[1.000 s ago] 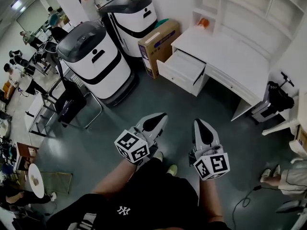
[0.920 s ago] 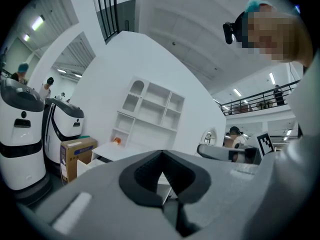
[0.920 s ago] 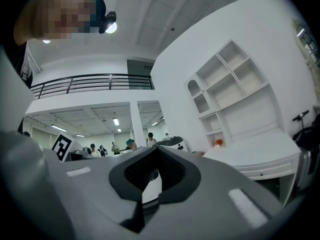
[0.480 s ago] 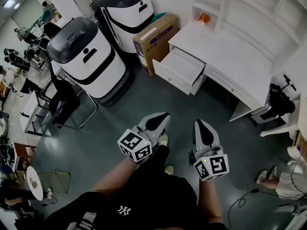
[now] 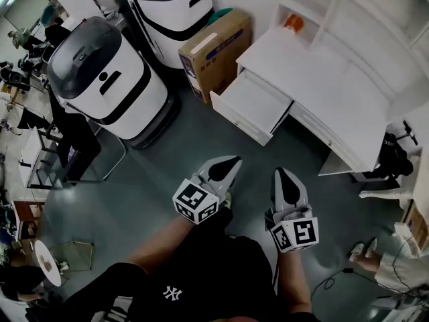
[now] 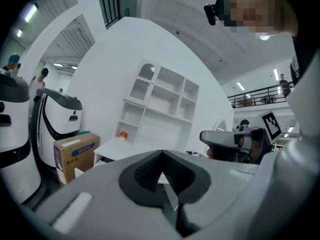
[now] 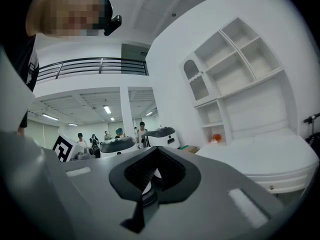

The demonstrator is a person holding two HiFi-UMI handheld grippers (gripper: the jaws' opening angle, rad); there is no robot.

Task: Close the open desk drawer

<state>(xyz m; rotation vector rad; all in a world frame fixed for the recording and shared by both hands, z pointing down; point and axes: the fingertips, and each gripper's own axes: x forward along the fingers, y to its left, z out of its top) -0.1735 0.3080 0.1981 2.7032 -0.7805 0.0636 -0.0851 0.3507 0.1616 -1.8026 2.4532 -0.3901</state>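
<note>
The white desk (image 5: 322, 79) stands against the wall at the upper right of the head view. Its left drawer (image 5: 249, 104) is pulled out toward me, and the inside looks bare. My left gripper (image 5: 230, 162) and right gripper (image 5: 280, 174) are held side by side at waist height, well short of the drawer, pointing toward it. Both are shut, with nothing between the jaws. In the left gripper view the desk (image 6: 114, 145) shows beyond the shut jaws. The right gripper view has the desk top (image 7: 260, 156) at its right.
A cardboard box (image 5: 212, 49) stands on the floor just left of the drawer. Two big white machines with dark lids (image 5: 100, 79) (image 5: 167, 9) are further left. White shelves hold a small orange thing (image 5: 293, 23). A black bag (image 5: 393, 158) sits by the desk's right end.
The desk and the open drawer have come nearer and slid lower in the head view as I walk toward them. Both grippers keep the same pose and stay shut.
</note>
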